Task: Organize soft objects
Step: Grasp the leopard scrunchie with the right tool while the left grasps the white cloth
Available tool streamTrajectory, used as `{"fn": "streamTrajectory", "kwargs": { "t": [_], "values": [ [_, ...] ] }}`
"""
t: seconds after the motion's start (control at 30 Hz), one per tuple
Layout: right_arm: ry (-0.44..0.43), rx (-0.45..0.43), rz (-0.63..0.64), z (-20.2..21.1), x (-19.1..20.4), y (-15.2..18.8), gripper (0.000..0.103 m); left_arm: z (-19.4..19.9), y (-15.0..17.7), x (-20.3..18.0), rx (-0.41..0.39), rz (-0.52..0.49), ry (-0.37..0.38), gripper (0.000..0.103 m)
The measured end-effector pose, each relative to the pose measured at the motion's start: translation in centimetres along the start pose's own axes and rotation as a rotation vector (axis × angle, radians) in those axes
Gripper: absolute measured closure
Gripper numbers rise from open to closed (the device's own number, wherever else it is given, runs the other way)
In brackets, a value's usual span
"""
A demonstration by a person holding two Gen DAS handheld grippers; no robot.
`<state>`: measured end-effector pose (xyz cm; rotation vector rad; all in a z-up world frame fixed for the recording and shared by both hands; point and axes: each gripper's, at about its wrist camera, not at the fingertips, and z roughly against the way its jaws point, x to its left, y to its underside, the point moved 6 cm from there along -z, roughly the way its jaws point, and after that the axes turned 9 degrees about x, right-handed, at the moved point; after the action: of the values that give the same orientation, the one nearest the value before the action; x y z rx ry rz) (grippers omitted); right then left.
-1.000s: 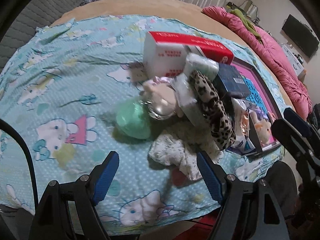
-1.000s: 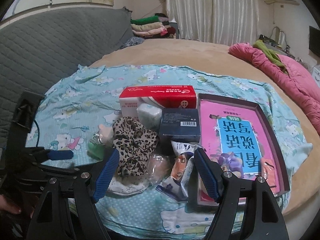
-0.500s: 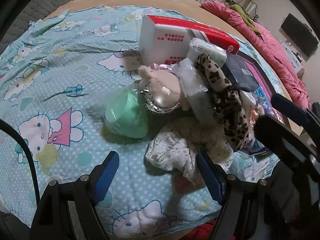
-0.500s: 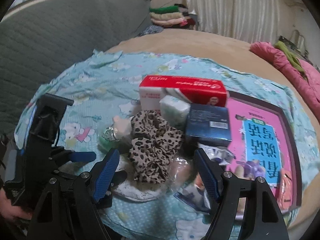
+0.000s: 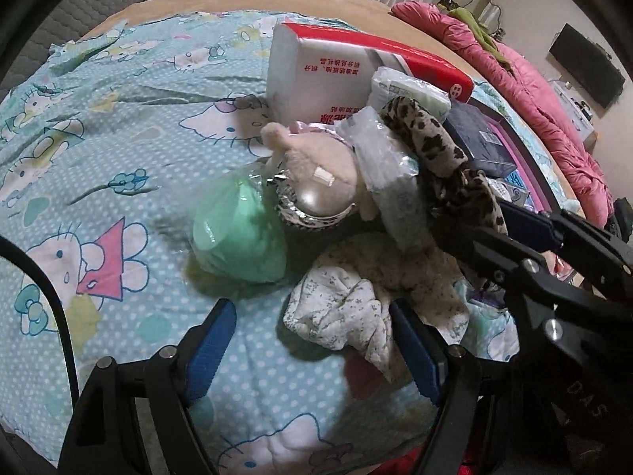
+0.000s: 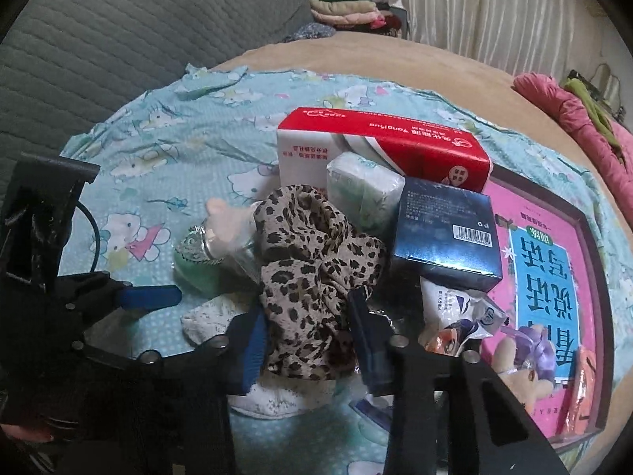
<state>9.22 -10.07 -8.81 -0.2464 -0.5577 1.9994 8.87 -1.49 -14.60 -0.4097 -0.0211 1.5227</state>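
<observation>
A pile of soft things lies on a Hello Kitty sheet (image 5: pixel 99 126). A leopard-print cloth (image 6: pixel 312 261) drapes over the pile; it also shows in the left wrist view (image 5: pixel 439 150). My right gripper (image 6: pixel 306 340) has its jaws partly closed around the cloth's lower end, pads against the fabric. My left gripper (image 5: pixel 312 348) is open, its jaws astride the edge of a white floral cloth (image 5: pixel 356 301). A green bagged bundle (image 5: pixel 241 233) and a beige plush toy (image 5: pixel 316 166) lie just beyond it.
A red and white tissue box (image 6: pixel 379 146), a small tissue pack (image 6: pixel 364 190), a dark blue box (image 6: pixel 447 233) and a pink book (image 6: pixel 550 277) crowd the right. Snack packets (image 6: pixel 463 316) lie in front. A pink quilt (image 5: pixel 534 99) lies at the far right.
My right gripper moved forward and down onto the leopard cloth and narrowed its jaws around it. My left gripper moved closer to the white floral cloth.
</observation>
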Motion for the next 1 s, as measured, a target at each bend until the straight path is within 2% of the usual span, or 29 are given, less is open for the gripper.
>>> {"fn": "streamTrajectory", "kwargs": {
  "t": [0.1, 0.2, 0.33, 0.37, 0.47, 0.7, 1.0],
  "values": [
    [-0.008, -0.017, 0.005, 0.3, 0.0, 0.1, 0.084, -0.2, -0.2, -0.6, 0.002, -0.006, 0.020, 0.037],
    [-0.024, -0.031, -0.007, 0.6, -0.3, 0.3, 0.086, -0.4, -0.3, -1.3, 0.003, -0.030, 0.040, 0.051],
    [-0.034, -0.050, -0.031, 1.1, -0.9, 0.5, 0.088, -0.5, -0.4, -1.7, 0.002, -0.032, 0.073, 0.078],
    [-0.036, -0.055, -0.041, 1.3, -1.2, 0.5, 0.088, -0.5, -0.4, -1.7, 0.003, -0.025, 0.087, 0.082],
    [-0.043, -0.079, -0.071, 2.0, -1.8, 0.5, 0.089, -0.4, -0.5, -1.8, -0.001, -0.024, 0.099, 0.086],
    [-0.074, -0.165, -0.088, 4.6, -2.0, 0.1, 0.090, 1.3, -0.1, -1.6, -0.035, -0.017, 0.133, 0.087],
    [-0.084, -0.204, -0.106, 6.2, -2.2, 0.2, 0.090, 4.9, 0.6, -2.0, -0.107, -0.028, 0.095, 0.088]
  ]
}}
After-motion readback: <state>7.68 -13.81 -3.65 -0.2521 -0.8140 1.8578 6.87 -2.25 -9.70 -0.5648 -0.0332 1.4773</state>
